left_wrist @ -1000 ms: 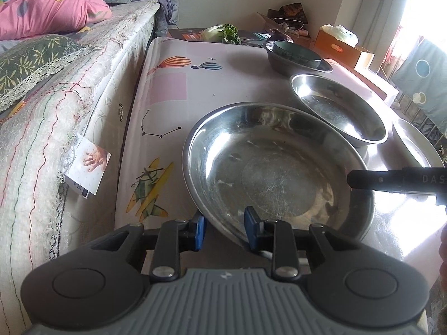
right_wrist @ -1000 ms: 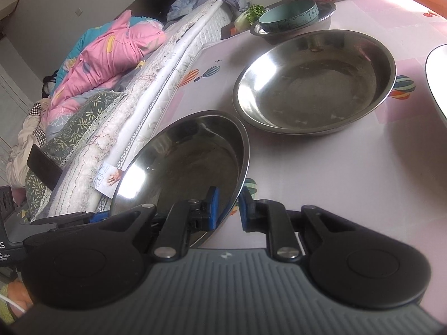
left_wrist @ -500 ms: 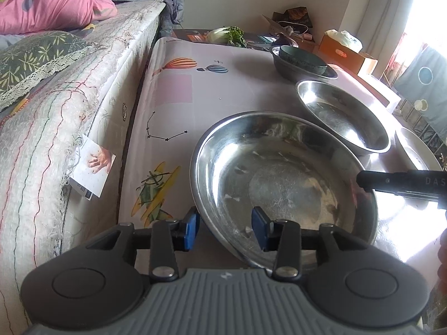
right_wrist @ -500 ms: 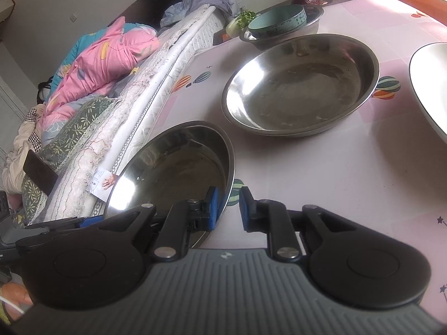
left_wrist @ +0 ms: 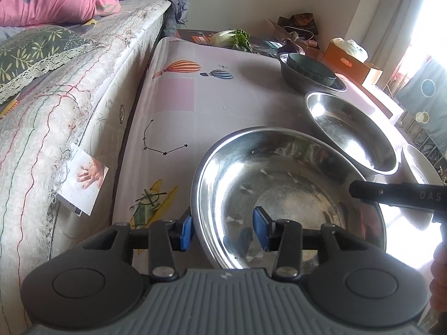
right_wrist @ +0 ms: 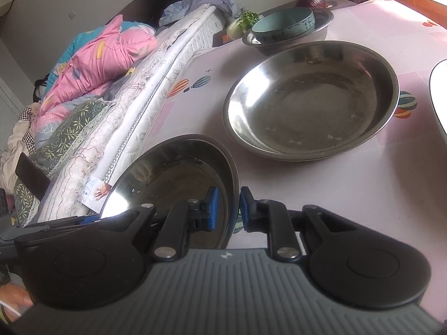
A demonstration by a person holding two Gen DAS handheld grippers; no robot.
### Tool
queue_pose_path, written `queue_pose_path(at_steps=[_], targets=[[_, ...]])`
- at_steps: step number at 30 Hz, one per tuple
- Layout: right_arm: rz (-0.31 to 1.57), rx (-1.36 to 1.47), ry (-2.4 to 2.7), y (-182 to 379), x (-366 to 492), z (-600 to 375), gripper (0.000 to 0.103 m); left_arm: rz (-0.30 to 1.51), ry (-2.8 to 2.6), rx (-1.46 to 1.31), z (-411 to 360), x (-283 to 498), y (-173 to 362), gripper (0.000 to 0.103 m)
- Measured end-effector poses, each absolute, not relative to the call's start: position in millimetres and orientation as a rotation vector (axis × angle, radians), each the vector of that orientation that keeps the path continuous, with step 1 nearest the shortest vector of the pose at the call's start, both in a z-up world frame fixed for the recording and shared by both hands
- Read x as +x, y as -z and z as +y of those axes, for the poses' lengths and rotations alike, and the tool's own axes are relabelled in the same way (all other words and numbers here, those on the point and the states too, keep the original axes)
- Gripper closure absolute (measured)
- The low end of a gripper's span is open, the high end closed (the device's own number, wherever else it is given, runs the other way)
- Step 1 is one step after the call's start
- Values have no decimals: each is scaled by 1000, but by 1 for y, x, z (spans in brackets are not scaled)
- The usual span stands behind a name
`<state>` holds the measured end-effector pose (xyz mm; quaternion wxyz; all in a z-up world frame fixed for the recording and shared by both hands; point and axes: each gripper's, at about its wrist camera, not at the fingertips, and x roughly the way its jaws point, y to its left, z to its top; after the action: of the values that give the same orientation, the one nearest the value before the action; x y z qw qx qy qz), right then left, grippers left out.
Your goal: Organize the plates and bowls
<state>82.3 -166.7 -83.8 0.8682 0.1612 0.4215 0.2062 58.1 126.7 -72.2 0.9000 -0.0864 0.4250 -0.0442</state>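
Note:
A large steel bowl (left_wrist: 287,195) sits tilted at the near end of the table, and both grippers are at its rim. My left gripper (left_wrist: 223,233) straddles the near rim. Its jaws are opening, and neither blue pad presses on the metal. My right gripper (right_wrist: 227,209) is shut on the same steel bowl (right_wrist: 178,176) at its right rim; its black finger (left_wrist: 391,195) shows in the left wrist view. A second steel bowl (right_wrist: 310,100) rests flat beyond. Farther back, a teal bowl (right_wrist: 282,26) sits inside a smaller steel bowl (right_wrist: 324,26).
The pink patterned table cloth (left_wrist: 178,89) runs along a mattress edge (left_wrist: 83,103) on the left, with bedding on top. A white plate (right_wrist: 440,97) lies at the right edge. Vegetables (left_wrist: 232,37) and a cardboard box (left_wrist: 352,61) are at the far end.
The left jaws have spread away from the bowl's rim. The right gripper keeps its hold and has shifted a little with the bowl.

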Motion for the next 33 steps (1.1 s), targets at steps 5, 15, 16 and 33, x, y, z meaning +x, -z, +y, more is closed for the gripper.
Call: queue_pose_path(at_steps=[5,15,16,33], targets=[[883,337,-431,83,82,-166,85,879,102,-185,126,56,72,56],[894,346,-430,85,76,-166,80,886,125,-179,124,43,70,56],[895,345,-433,85,74,-167,79,888,125,-177,124,41,70,56],[896,332,-448,82,60,-163,77,887,112,-137,122,30,70,56]])
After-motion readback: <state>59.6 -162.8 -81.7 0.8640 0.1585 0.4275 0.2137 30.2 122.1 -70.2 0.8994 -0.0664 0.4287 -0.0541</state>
